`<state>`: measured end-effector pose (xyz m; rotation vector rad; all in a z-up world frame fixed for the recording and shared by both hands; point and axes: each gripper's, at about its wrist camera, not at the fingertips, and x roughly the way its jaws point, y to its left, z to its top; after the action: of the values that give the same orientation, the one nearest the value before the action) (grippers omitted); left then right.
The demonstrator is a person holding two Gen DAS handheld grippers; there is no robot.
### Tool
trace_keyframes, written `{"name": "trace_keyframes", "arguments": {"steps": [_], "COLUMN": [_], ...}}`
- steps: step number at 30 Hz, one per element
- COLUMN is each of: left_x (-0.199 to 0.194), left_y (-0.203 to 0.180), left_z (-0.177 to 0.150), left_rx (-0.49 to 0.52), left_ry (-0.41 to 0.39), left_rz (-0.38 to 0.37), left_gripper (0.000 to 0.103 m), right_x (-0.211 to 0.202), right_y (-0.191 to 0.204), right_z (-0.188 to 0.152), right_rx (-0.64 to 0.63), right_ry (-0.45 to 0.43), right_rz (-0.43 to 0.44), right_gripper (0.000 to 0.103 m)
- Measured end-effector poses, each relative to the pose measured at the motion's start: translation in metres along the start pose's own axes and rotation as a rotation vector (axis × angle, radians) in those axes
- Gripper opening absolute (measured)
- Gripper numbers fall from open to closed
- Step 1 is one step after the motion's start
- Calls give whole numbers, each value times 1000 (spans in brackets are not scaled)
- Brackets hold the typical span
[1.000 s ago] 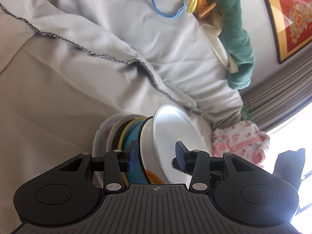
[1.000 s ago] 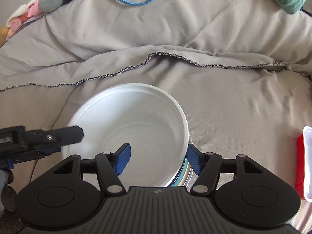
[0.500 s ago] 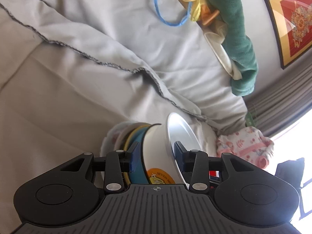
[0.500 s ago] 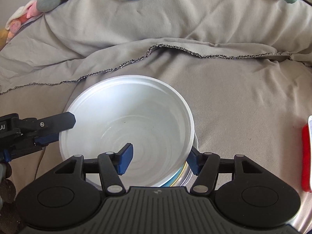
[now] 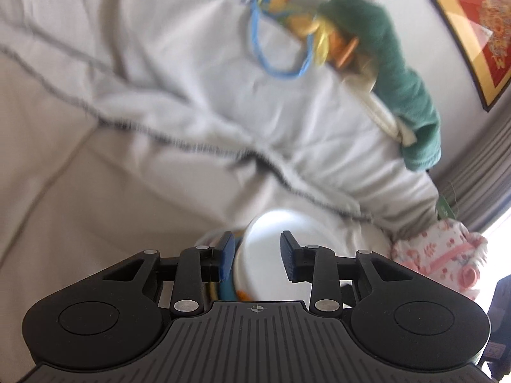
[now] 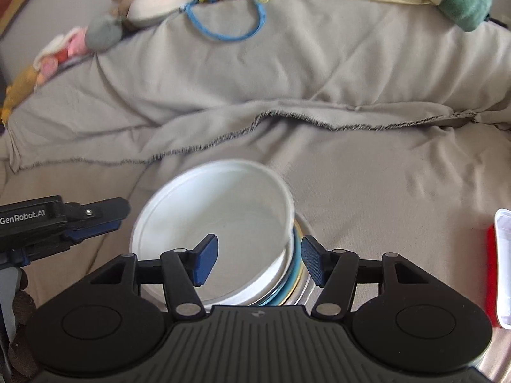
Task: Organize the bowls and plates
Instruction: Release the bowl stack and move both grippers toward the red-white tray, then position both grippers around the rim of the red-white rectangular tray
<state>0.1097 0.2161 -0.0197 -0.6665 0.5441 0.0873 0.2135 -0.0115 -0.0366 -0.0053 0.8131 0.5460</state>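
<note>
A grey blanket [image 6: 367,166] carries a stack of plates [image 6: 295,287] topped by a white bowl [image 6: 223,220]. Right gripper [image 6: 259,260] straddles its rim; grip unclear. Left gripper [image 5: 255,255], marked "GenRobot.AI", is closing around the bowl's wall.

Daylight floods both views, soft and bright. In the left wrist view the window [image 5: 498,223] at the right edge is blown out to white, and the bedding [image 5: 159,95] is smeared by motion blur. Fisheye distortion curves the edges; the right wrist view is sharper, mildly blurred.
</note>
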Motion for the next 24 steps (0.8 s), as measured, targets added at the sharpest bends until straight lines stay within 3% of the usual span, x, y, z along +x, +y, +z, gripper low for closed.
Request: {"name": "trace_keyframes", "arguments": {"steps": [3,5,15,19,24], "left_x": [-8,-1,123,169,220], "left_y": [-31,-56,-174,-211,-243], "left_z": [1,-3,-88,-123,-156], "left_rx": [50,82,180,223,218], "left_ry": [-42,-17,408,505,618], "left_rz": [-36,-78,-207,-212,-235], "left_gripper": [36,36,36,36,36], "right_x": [-24,-36,-75,-75,-69], "right_y": [-28,-51,-210,-270,-323], "right_z": [1,0,-33,-55,-84], "right_rx": [62,107,350,433,577], "right_ry": [-80,-120,-219,-219,-184], "right_rz": [-6,-26,-284,-416,-407], "right_gripper": [59,59,62,62,62]}}
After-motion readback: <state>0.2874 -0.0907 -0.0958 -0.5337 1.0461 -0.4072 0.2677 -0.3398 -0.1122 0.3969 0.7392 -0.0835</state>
